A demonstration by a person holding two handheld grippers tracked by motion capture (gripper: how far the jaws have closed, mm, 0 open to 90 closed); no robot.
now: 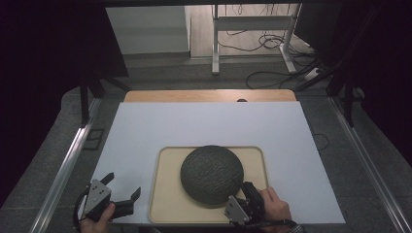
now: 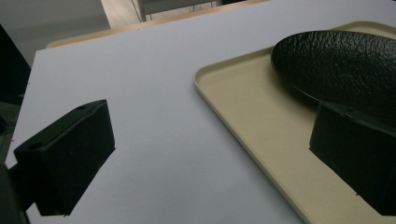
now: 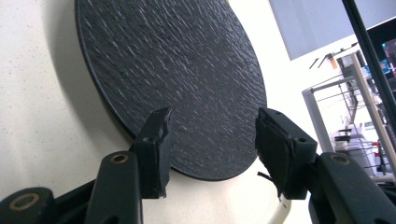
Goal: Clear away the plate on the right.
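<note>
Sitting flat on the beige tray, the black textured plate looks pretty much placed, with the right gripper jaws apart just off its rim and the left gripper idle, jaws wide.

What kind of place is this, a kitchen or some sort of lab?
Probably a lab or recording workspace, not a kitchen: a white board covers the table, loose cables trail across the floor beyond it, and a metal frame stands behind.
</note>
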